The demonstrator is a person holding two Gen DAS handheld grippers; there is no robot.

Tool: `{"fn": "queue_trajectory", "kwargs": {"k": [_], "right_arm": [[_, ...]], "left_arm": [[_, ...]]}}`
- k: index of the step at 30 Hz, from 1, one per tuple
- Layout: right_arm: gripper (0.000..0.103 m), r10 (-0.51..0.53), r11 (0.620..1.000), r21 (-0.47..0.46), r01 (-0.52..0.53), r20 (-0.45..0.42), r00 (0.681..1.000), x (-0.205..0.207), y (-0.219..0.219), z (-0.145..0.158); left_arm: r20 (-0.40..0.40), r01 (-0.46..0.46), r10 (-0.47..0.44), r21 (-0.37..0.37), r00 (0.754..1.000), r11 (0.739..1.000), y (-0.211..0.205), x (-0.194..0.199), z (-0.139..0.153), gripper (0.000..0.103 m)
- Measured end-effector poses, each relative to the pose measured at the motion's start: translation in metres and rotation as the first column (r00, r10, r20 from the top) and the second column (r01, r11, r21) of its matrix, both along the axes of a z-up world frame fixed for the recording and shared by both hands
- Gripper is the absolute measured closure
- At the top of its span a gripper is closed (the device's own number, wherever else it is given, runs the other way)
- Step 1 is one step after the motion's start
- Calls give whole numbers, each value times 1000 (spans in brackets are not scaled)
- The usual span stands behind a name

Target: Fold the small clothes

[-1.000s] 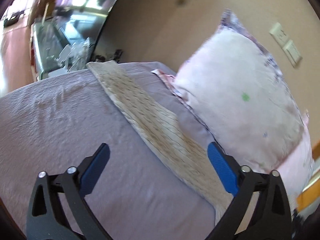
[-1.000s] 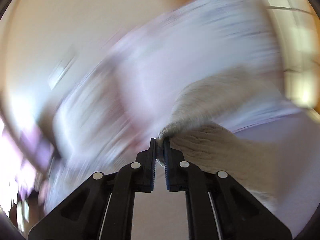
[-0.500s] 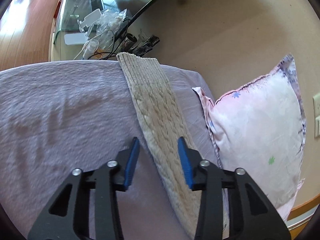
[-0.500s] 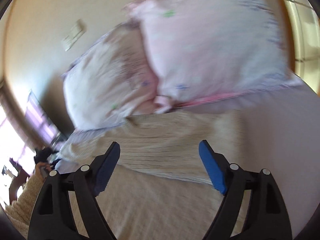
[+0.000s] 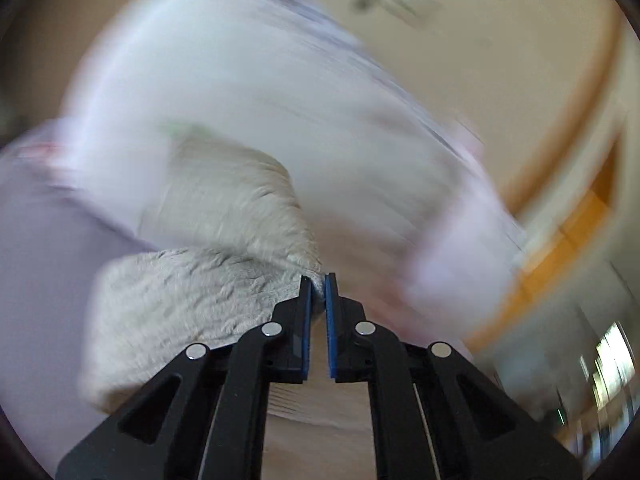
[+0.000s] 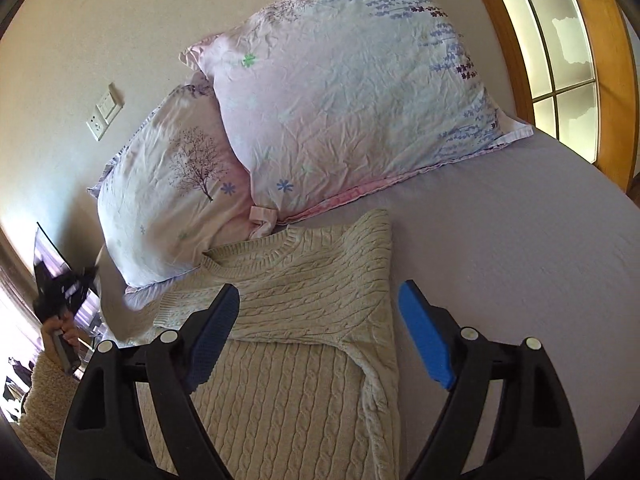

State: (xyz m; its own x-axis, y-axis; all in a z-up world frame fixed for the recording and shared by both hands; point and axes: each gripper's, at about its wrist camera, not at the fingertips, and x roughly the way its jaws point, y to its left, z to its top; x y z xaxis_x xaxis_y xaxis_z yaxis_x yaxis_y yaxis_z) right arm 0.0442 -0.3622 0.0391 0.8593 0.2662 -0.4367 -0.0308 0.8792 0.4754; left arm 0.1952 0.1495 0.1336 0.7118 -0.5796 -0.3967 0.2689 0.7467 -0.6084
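A cream cable-knit sweater (image 6: 296, 320) lies on the lilac bed sheet (image 6: 520, 264), its right sleeve folded across the chest and its collar toward the pillows. My right gripper (image 6: 320, 316) is open and empty, hovering over the sweater's chest. In the blurred left wrist view my left gripper (image 5: 317, 280) is shut on a bunched edge of the sweater (image 5: 192, 288) and holds it lifted above the sheet. The left gripper also shows in the right wrist view (image 6: 66, 286), blurred, at the sweater's left side.
Two pale floral pillows (image 6: 344, 92) (image 6: 168, 196) lean against the beige wall behind the sweater. A wooden-framed window (image 6: 560, 40) is at the right. Wall sockets (image 6: 104, 110) are at the left.
My left gripper closed on the sweater's edge and is swinging it up fast. My right gripper let go of the sweater and now hangs open over it.
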Motion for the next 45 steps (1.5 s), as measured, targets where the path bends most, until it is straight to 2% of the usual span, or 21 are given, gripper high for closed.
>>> {"fn": "queue_trajectory", "kwargs": {"k": [1,2,4,6,7,8,13,16,21,25,27,28,30,31,32,33,35,36,40,42,45], "right_arm": [[20,9,1000,-8,-9,-7,1000,-2,1,0],[20,19,1000,-11,-20,-14,1000,-5,2,0],[14,63,998,-3,-63,-29,998,-15,1,0],[9,113,994,5,-113,-33,993,-30,-2,-1],[8,155,988,18,-154,-37,987,-41,-4,-4],[8,188,982,34,-187,-43,981,-49,-6,-7],[8,384,914,182,-362,-99,918,-103,-16,-41],[8,445,874,276,-400,-120,888,-129,-17,-67],[13,484,823,429,-372,-188,855,-142,-13,-115],[24,528,761,532,-371,-176,831,-130,1,-146],[27,549,738,555,-383,-164,819,-126,10,-154],[31,560,730,559,-393,-161,813,-125,15,-158],[53,571,722,558,-410,-145,808,-124,21,-160],[63,577,718,549,-428,-124,807,-125,23,-157],[84,579,717,538,-443,-106,808,-126,24,-155],[92,581,717,522,-462,-81,810,-129,26,-150],[94,581,714,500,-489,-35,813,-133,25,-137],[94,579,714,491,-499,-13,815,-133,24,-129],[95,562,723,432,-540,88,822,-124,21,-84],[95,544,747,366,-555,143,827,-108,21,-52],[95,479,815,252,-522,214,851,-61,15,4]], "left_arm": [[1,144,-144,7,990,990,-46,-4,-1,95],[-15,281,-280,22,960,960,-90,-12,-6,91],[-63,477,-474,48,878,877,-147,-36,-21,82],[-78,523,-518,80,852,848,-156,-58,-30,61],[-77,517,-511,107,856,849,-148,-75,-35,50],[-78,506,-500,120,862,854,-137,-85,-38,46],[-121,436,-421,156,899,886,-58,-155,-56,40],[-176,364,-342,113,923,925,-2,-202,-78,39],[-303,313,-285,45,909,949,37,-246,-120,38],[-339,335,-319,-13,885,942,33,-259,-147,38],[-366,345,-324,-7,873,939,26,-259,-162,37],[-373,344,-321,-7,870,939,21,-254,-166,38],[-383,318,-310,-46,870,947,19,-248,-176,38],[-388,304,-305,-66,870,950,18,-245,-179,43],[-389,288,-303,-97,870,953,18,-241,-182,56],[-403,277,-299,-114,865,954,17,-239,-184,61],[-425,272,-315,-159,849,949,16,-237,-190,97],[-422,270,-332,-201,844,942,17,-238,-189,97],[-336,285,-347,-221,876,933,14,-235,-153,97],[-247,318,-353,-172,902,932,10,-221,-119,97],[-108,331,-334,-50,936,942,1,-174,-70,97]]}}
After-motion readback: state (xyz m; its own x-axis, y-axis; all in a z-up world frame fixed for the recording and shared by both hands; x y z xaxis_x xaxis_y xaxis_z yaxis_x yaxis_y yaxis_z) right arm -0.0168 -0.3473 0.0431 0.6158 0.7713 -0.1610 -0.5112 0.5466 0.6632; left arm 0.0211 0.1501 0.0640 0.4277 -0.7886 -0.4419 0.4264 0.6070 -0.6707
